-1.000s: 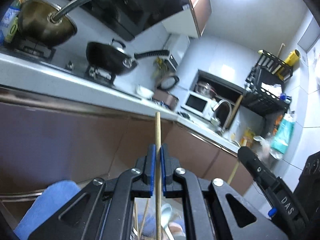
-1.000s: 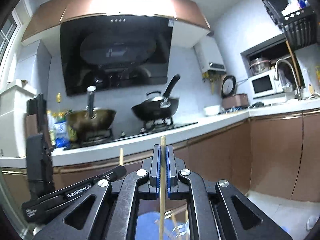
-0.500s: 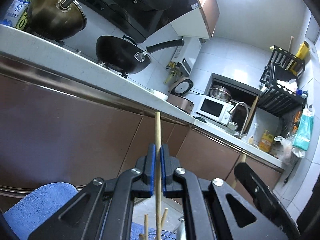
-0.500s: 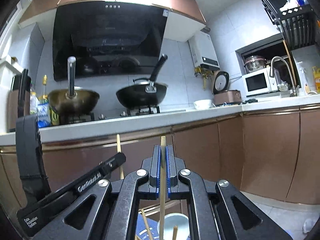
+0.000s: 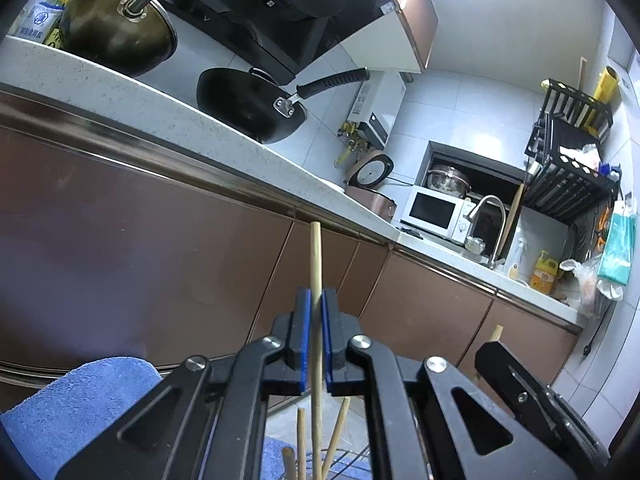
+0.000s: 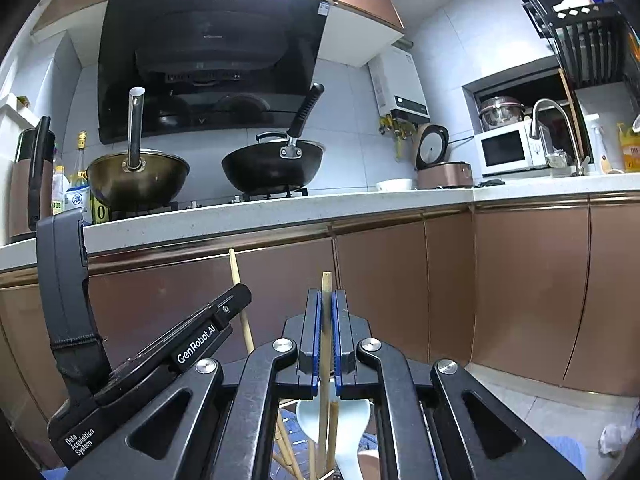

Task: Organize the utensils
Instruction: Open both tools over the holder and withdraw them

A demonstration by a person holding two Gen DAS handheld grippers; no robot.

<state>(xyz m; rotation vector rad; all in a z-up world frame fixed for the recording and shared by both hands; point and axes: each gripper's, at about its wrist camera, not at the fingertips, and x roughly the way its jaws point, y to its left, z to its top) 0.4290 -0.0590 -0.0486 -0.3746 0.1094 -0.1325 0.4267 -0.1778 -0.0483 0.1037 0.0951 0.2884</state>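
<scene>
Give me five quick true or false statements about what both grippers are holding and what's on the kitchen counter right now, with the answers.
1. The left gripper is shut on a chopstick held upright. True.
2. The right gripper is empty. False: it is shut on its own chopstick.
3. Two woks, a brass-coloured wok and a black wok, sit on the stove. True.
4. The microwave stands left of the woks. False: in the right wrist view it stands to their right, near the tap.
5. The rice cooker has its lid shut. False: the lid is up.
</scene>
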